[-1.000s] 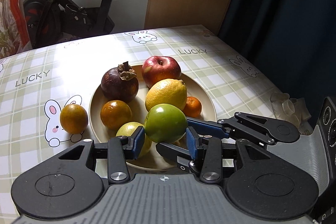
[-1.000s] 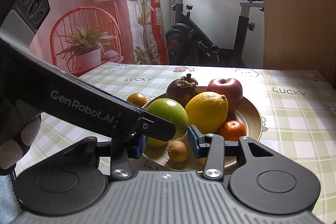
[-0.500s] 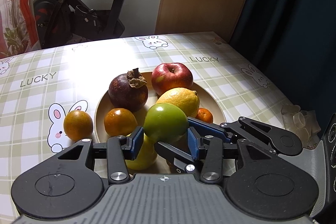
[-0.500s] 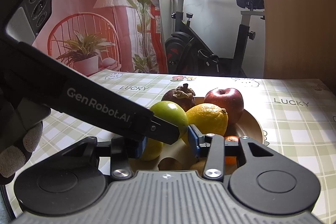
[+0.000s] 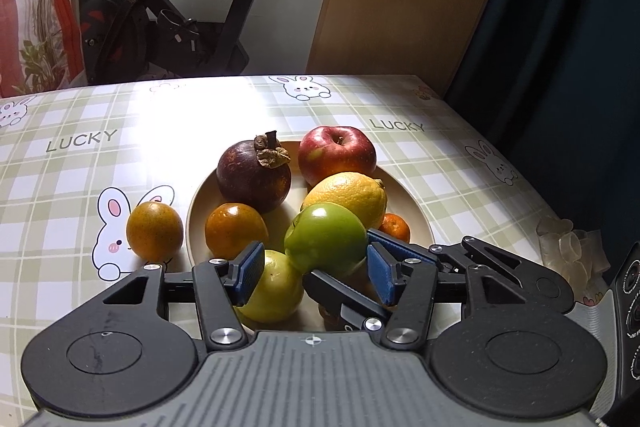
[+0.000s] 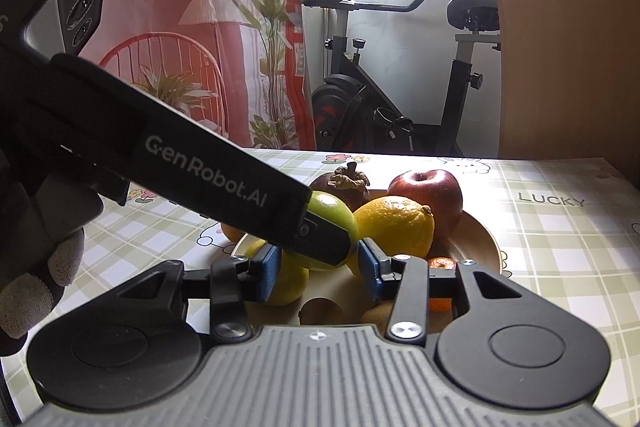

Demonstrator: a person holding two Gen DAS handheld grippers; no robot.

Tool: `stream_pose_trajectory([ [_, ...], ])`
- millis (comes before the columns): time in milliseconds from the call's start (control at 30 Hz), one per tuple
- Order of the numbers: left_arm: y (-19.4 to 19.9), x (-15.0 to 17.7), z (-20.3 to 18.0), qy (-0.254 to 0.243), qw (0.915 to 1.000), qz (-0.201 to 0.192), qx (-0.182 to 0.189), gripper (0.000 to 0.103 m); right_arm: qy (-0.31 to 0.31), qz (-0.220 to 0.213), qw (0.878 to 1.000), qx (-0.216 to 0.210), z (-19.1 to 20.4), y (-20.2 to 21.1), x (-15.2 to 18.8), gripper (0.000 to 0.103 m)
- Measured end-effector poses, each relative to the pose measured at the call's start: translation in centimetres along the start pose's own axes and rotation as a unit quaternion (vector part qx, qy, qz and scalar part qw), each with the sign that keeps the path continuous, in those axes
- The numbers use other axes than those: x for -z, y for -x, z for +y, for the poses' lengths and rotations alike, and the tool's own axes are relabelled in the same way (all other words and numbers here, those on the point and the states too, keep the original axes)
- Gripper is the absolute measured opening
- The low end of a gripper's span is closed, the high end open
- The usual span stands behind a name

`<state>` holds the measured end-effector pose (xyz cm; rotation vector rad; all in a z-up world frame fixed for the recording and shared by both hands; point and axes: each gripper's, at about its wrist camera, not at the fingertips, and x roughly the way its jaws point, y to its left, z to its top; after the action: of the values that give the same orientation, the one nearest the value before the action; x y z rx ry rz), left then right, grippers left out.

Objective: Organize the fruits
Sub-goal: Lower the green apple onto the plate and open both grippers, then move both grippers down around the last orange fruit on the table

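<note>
A green apple point(image 5: 326, 245) hangs just above the beige plate point(image 5: 200, 211), over a yellow-green fruit point(image 5: 276, 287). My left gripper point(image 5: 316, 277) straddles the apple with its jaws opening, and a gap shows at each blue pad. Coming in from the right, my right gripper's fingers point(image 5: 344, 295) are shut on the apple. In the right wrist view the right gripper point(image 6: 318, 269) has the green apple point(image 6: 332, 219) between its pads, half hidden by a left finger point(image 6: 256, 195). The plate also holds a mangosteen point(image 5: 254, 177), red apple point(image 5: 338, 155), lemon point(image 5: 348, 195), orange point(image 5: 236, 229) and small tangerine point(image 5: 396, 227).
A second orange point(image 5: 154, 231) lies on the checked tablecloth left of the plate. Crumpled clear plastic point(image 5: 568, 251) sits near the table's right edge. Two small brown fruits point(image 6: 322, 311) lie at the plate's near side. An exercise bike point(image 5: 160, 19) stands behind the table.
The left gripper's pads have spread apart and come off the green apple. The right gripper stays closed around it. The left camera has tilted up slightly.
</note>
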<state>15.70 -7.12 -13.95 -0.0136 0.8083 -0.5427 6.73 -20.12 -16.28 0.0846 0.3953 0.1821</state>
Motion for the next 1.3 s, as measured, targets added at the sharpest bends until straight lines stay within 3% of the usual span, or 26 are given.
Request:
stream_pose_trajectory([
  [667, 2.4, 0.6, 1.6, 0.025, 0.9992, -0.027, 0.015, 0.063, 0.002, 0.024, 1.000, 0.007, 0.4, -0.4, -0.6, 0.052],
  [1300, 7.0, -2.5, 6.8, 0.023, 0.9963, -0.077, -0.030, 0.063, -0.006, 0.021, 1.000, 0.004, 1.9, -0.3, -4.6, 0.052],
])
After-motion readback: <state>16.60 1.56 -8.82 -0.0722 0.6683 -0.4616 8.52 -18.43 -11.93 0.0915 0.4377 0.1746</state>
